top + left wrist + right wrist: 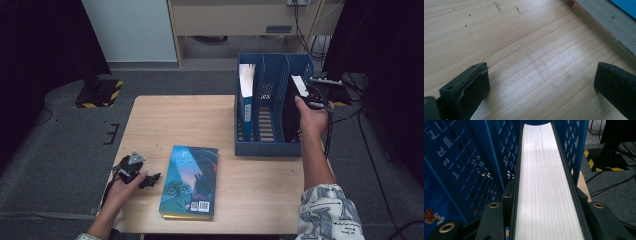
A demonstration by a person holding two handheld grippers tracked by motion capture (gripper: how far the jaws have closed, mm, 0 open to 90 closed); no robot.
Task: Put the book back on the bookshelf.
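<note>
Grey carpet (60, 150) covers the floor around the wooden table (170, 120). Beyond the right gripper (306, 96) stands a pale cabinet (230, 17). A striped black-and-yellow base (100, 93) sits beyond the left gripper (150, 179).

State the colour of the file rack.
Blue file rack, clearest in the high view.

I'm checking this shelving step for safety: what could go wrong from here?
The black book, clamped in the right gripper, sits close between the blue rack's walls, so it might snag. The teal book overhangs the table's near edge and might be knocked off.
</note>
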